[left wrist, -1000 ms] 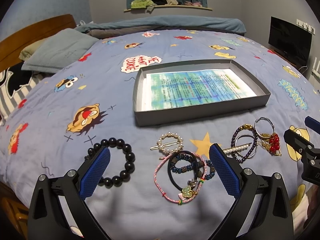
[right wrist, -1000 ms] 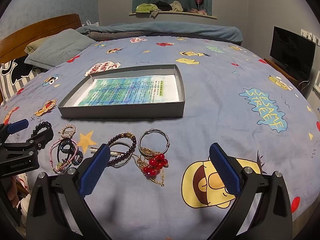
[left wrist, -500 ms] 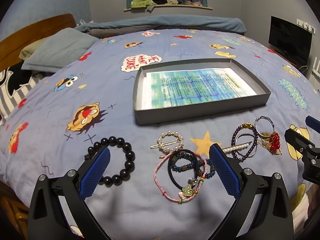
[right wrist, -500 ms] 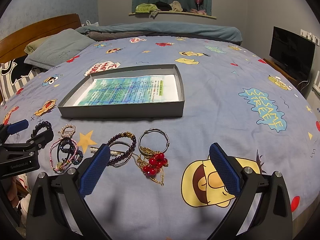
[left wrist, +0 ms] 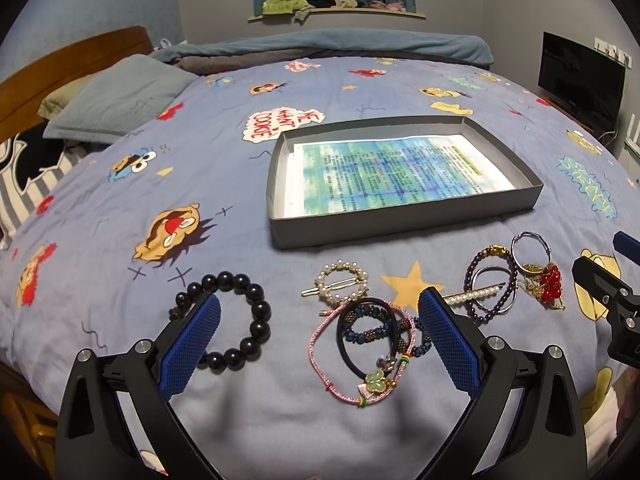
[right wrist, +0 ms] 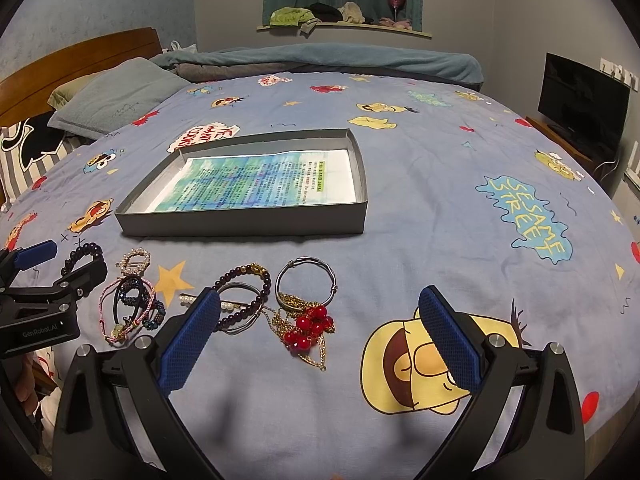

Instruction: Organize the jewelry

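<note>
Grey cardboard formed the shallow box (left wrist: 404,222) that lay on the blue cartoon bedspread (left wrist: 120,208), with a printed paper (left wrist: 400,174) flat inside it. All the jewelry was outside the box, on the bedspread in front of its near wall.

I held the left gripper (left wrist: 319,340) above the left part of the row, with its blue pads wide apart and nothing between them. From its camera I saw well the black bead bracelet (left wrist: 240,316), partly behind the left finger, then the round pearl hair clip (left wrist: 341,283), and just below it a pile of cords: a pink string bracelet (left wrist: 320,354) and a black hair band (left wrist: 352,354) lying over one another. In the right camera the black beads were almost hidden behind the left gripper.

The right gripper (right wrist: 320,340) was also spread open and empty. Its camera showed clearly the purple bead bracelet (right wrist: 240,274), the silver bangle (right wrist: 306,284) and the gold chain with red beads (right wrist: 308,324), which touched the bangle. In the left view these were small, at the right side. The pearl bar clip (right wrist: 230,304) passed behind the left finger of the right gripper. Only the right view showed the big yellow face (right wrist: 424,364) printed on the bedspread.
</note>
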A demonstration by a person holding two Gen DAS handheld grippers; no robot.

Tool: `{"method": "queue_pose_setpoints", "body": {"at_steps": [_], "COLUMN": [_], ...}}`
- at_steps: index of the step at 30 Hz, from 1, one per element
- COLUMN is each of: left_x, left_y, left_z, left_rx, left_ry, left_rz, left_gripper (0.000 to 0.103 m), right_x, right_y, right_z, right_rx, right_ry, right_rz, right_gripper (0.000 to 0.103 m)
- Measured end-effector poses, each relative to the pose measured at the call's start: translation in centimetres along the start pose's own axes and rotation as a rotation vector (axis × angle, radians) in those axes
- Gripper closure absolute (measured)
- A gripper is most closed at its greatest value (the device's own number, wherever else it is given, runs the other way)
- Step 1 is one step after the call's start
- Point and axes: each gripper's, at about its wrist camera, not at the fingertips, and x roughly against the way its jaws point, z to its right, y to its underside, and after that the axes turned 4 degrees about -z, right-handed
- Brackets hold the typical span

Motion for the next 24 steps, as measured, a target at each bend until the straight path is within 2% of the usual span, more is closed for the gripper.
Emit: {"method": "queue_pose_setpoints", "body": {"at_steps": [19,24], "left_x": [-0.06,-0.52], "left_y": [0.04,0.3], "left_z": [-0.04,-0.62], "left_rx": [-0.001,0.013], "left_ry": [0.0,0.031], "left_rz": [-0.002,-0.012], "left_gripper": [0.005,0.005], "right_x": [0.01,-0.17], "right_y": [0.08,0.2], "right_z": [0.02,0.25], "right_rx": [0.001,-0.001], "right_ry": [0.0,-0.002], "right_rz": [-0.002,-0.003], "right_gripper": [0.005,0.005]}}
